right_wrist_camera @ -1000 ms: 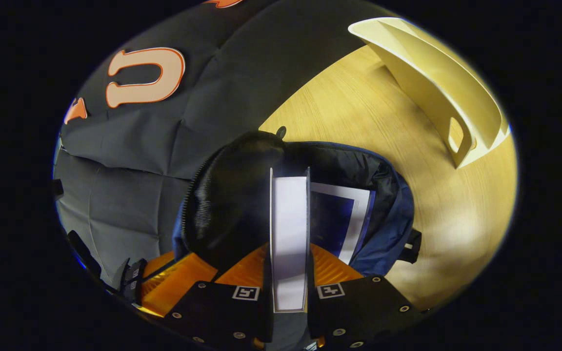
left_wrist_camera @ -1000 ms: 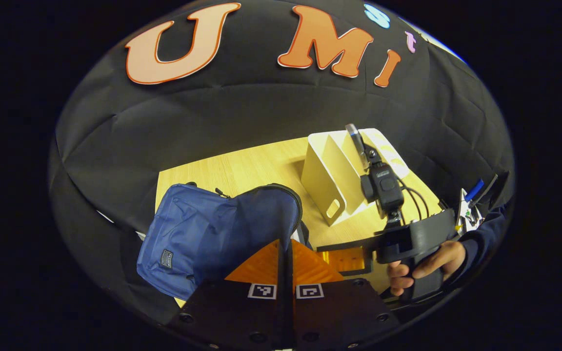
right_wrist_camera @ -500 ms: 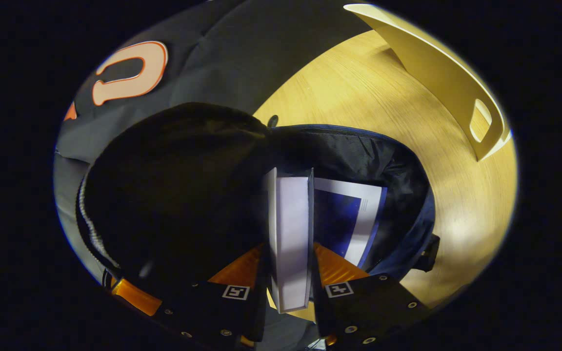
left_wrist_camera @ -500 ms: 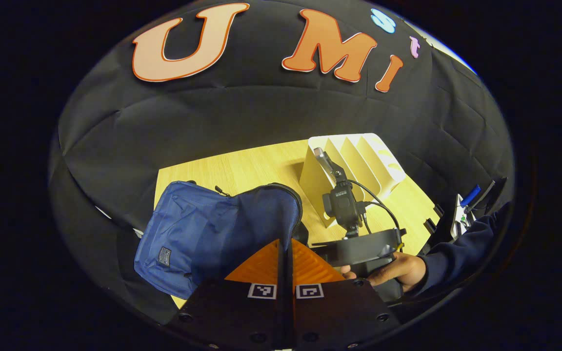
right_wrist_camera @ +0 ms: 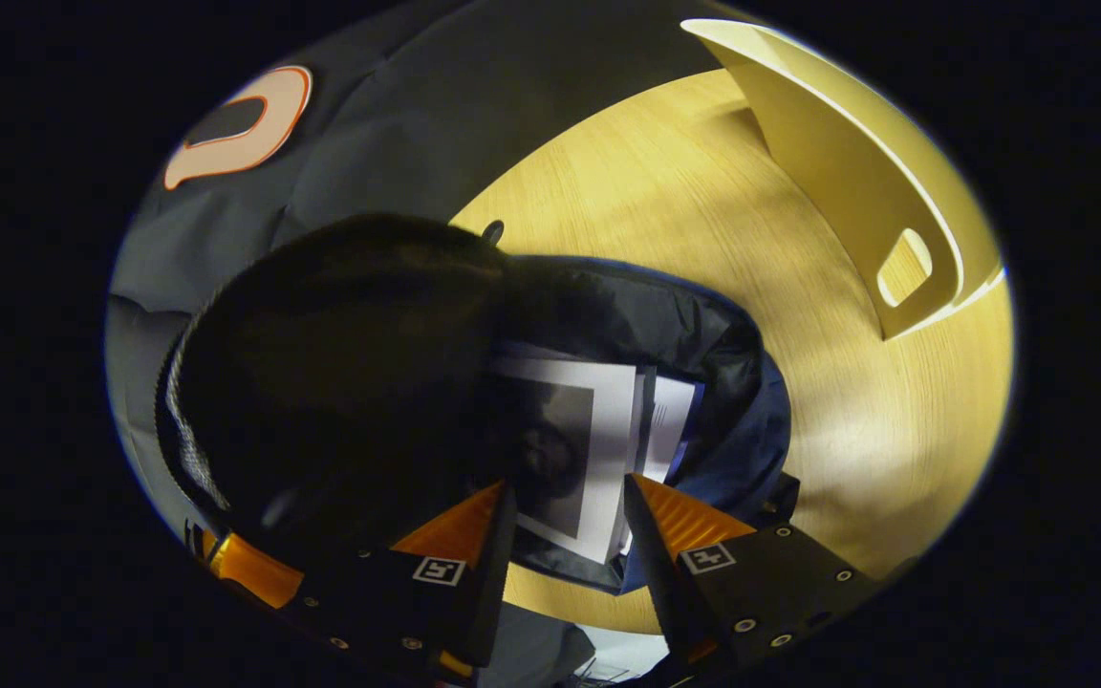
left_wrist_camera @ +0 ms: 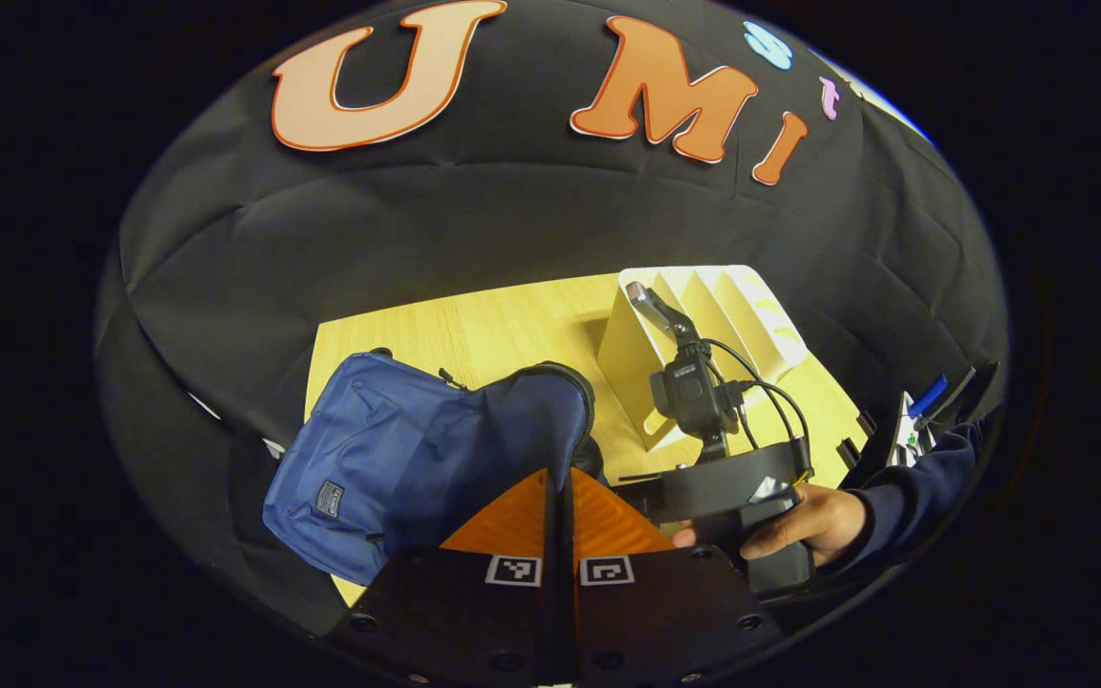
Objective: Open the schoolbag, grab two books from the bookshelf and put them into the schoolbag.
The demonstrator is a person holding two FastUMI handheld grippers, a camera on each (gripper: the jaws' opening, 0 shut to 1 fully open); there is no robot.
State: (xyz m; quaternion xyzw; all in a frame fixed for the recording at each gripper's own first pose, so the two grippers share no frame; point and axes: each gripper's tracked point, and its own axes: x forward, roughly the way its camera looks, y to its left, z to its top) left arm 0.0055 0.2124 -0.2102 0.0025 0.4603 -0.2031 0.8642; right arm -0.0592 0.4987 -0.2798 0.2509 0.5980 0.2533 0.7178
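While my left gripper (left_wrist_camera: 557,497) pinches the schoolbag (left_wrist_camera: 417,459) flap up, fingers together, the bookshelf (left_wrist_camera: 703,334) stands just behind. In the right gripper view, my right gripper (right_wrist_camera: 565,511) gapes above two books (right_wrist_camera: 589,440) inside; I judge loading done, so withdraw upward, clear of the rim.

black tongs (left_wrist_camera: 558,521), orange ribbed fingers (left_wrist_camera: 512,521), square markers; navy sleeve (left_wrist_camera: 914,483).
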